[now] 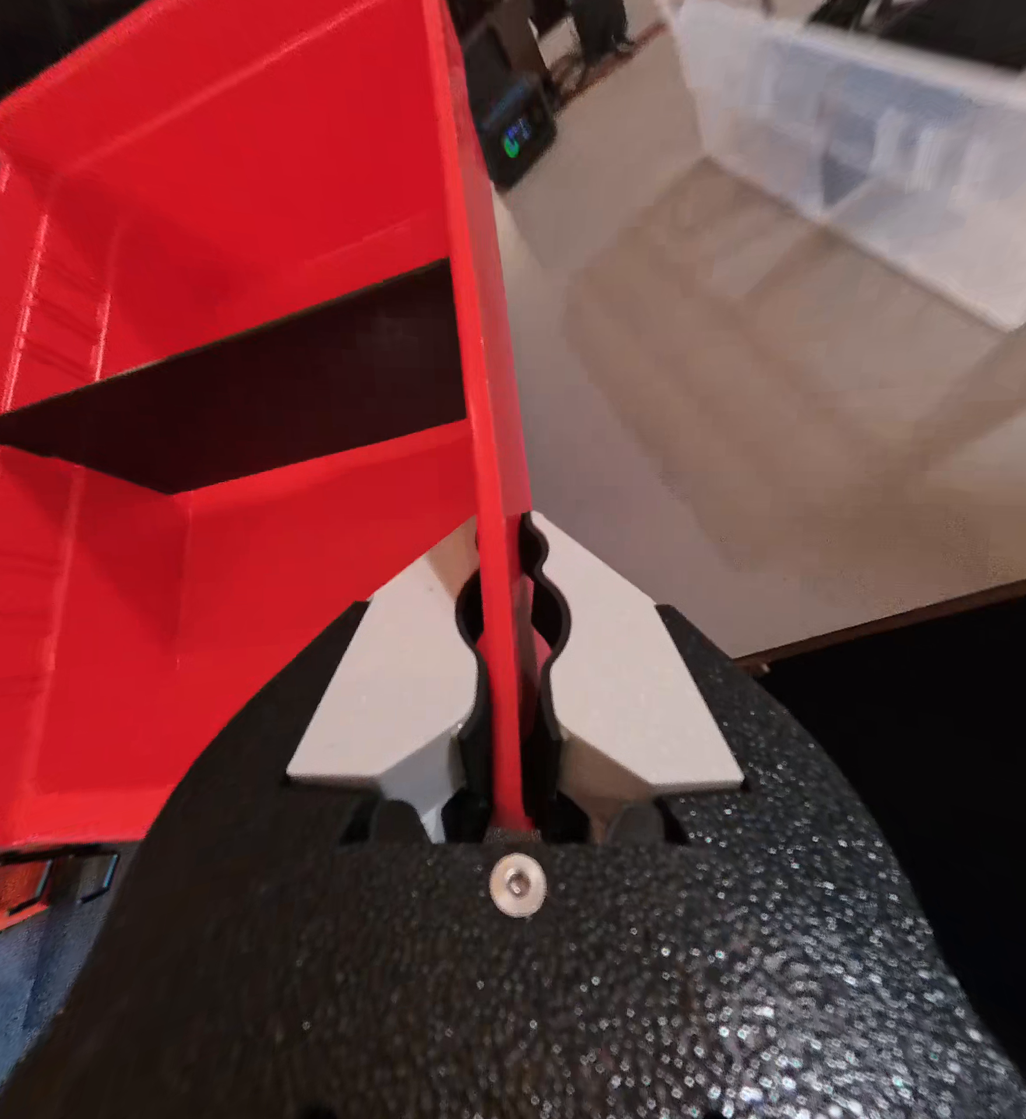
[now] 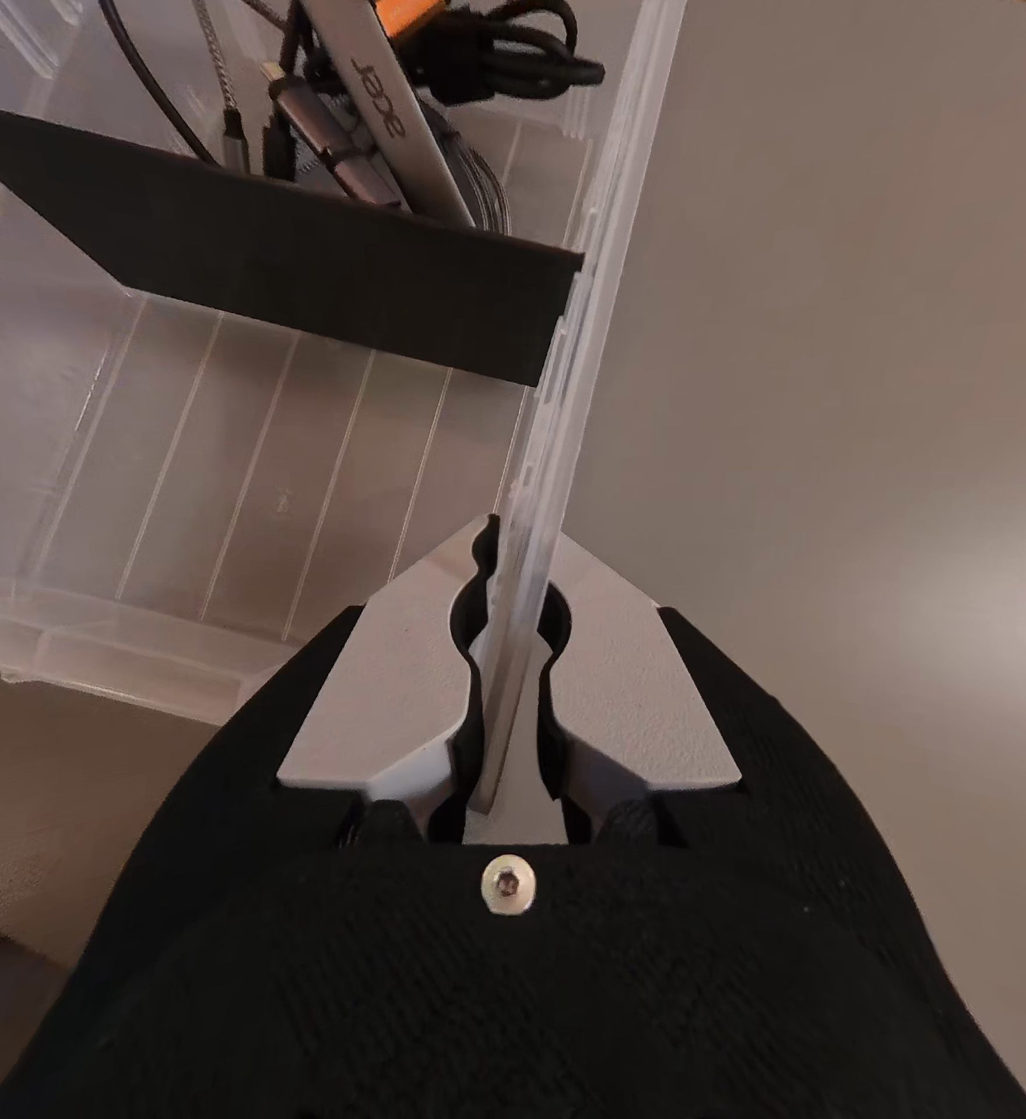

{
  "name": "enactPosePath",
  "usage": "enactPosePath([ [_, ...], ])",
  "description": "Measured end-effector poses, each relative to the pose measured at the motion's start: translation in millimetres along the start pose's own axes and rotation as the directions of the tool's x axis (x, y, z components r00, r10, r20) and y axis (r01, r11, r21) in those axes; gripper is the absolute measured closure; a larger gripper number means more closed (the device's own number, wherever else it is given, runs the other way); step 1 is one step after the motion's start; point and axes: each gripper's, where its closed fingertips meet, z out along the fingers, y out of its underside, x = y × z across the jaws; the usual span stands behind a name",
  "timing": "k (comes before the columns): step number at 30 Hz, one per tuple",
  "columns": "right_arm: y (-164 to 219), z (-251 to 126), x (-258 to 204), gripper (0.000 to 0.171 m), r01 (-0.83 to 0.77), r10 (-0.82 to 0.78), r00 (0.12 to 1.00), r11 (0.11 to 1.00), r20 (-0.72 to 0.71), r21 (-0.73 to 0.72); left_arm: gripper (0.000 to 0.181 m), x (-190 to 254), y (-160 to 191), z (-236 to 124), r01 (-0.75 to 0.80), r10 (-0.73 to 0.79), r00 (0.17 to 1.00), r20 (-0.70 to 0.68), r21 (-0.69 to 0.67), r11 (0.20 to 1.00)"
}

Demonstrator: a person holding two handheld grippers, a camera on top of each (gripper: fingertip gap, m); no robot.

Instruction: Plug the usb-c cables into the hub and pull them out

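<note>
Here, left gripper (image 1: pixel 501 605): jaws were clamped on the right wall of a red bin (image 1: pixel 226 315), filling the frame's left half.
Right gripper (image 2: pixel 513 605): jaws were clamped on the wall of a clear bin (image 2: pixel 595 339) at frame centre.
Black divider (image 2: pixel 292 242): crossed the clear bin, upper left.
Hub (image 2: pixel 395 121) and cables (image 2: pixel 498 54): lay behind the divider, top centre.
Table (image 2: pixel 831 424): beige, right side.

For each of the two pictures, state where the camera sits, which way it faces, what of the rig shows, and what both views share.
Left wrist view: on the left gripper, looking along its fingers, shut on the red bin wall.
Right wrist view: on the right gripper, shut on the clear bin wall; cables beyond a black divider.
Shared: possibly the clear bin, blurred.
</note>
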Motion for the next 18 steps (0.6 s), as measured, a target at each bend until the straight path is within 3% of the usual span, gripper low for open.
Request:
enactPosePath([
  [1,-5,3,-17,0.160,0.016,-0.016,1.000,0.999,0.012,0.029,0.177,-2,-5,-7,0.011,-0.011,1.000,0.005,0.019,1.000],
  [3,-16,5,-65,0.106,0.018,-0.035,0.989,0.994,0.145,0.111,0.176,-1,-20,-17,0.025,-0.026,1.000,0.005,0.076,0.997],
  [4,-19,0,-88,0.088,0.011,-0.041,0.974,0.991,0.222,0.134,0.177,1,-28,-21,0.030,-0.029,1.000,-0.007,0.102,0.994],
  [6,-30,-20,-110,0.073,-0.001,-0.069,0.957,0.971,0.281,0.240,0.177,10,-47,-27,0.016,-0.010,0.999,-0.033,0.159,0.987],
  [8,-48,-54,-94,0.072,-0.016,-0.084,0.970,0.916,0.230,0.400,0.177,28,-73,-33,-0.008,0.026,0.997,-0.075,0.222,0.975],
  [12,-58,-132,-2,0.075,-0.046,0.022,0.999,0.793,0.047,0.608,0.176,93,-149,-41,-0.045,0.154,0.952,-0.264,0.375,0.926],
  [15,-36,-186,91,0.083,0.004,0.176,0.967,0.718,-0.187,0.696,0.176,165,-218,-46,-0.036,0.290,0.845,-0.449,0.494,0.869],
  [18,9,-234,176,0.085,0.072,0.364,0.847,0.642,-0.387,0.763,0.177,250,-276,-41,-0.050,0.430,0.695,-0.576,0.557,0.829],
])
